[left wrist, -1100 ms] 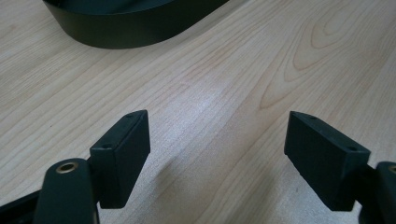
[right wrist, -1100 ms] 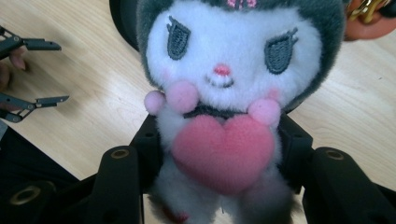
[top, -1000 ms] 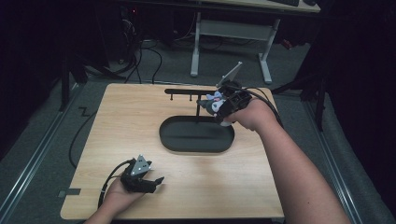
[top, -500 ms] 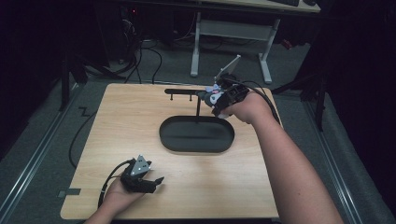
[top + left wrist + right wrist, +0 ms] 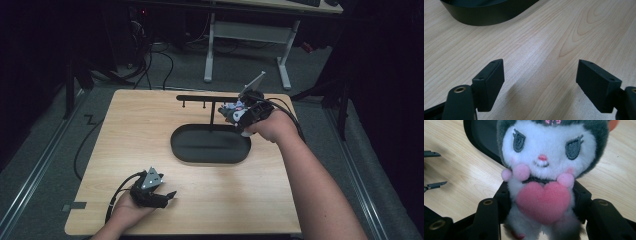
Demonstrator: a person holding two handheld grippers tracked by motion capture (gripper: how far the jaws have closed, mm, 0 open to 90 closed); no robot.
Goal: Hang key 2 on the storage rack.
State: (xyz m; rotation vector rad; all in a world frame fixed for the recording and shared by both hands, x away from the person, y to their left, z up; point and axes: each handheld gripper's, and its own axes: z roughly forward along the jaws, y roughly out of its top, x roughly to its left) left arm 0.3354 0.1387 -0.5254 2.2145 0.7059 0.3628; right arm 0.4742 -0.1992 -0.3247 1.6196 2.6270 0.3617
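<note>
Plush toy (image 5: 541,177) is clenched in the right tongs (image 5: 239,114) above the black tray (image 5: 210,145), not yet hung; left tongs (image 5: 540,85) rest released.

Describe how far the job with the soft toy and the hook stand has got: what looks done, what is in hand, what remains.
Done: the right gripper has the soft toy clamped. In hand: it is held up by the stand above the black tray. Left, probably: hanging it on a hook. The left gripper rests open on the table.
</note>
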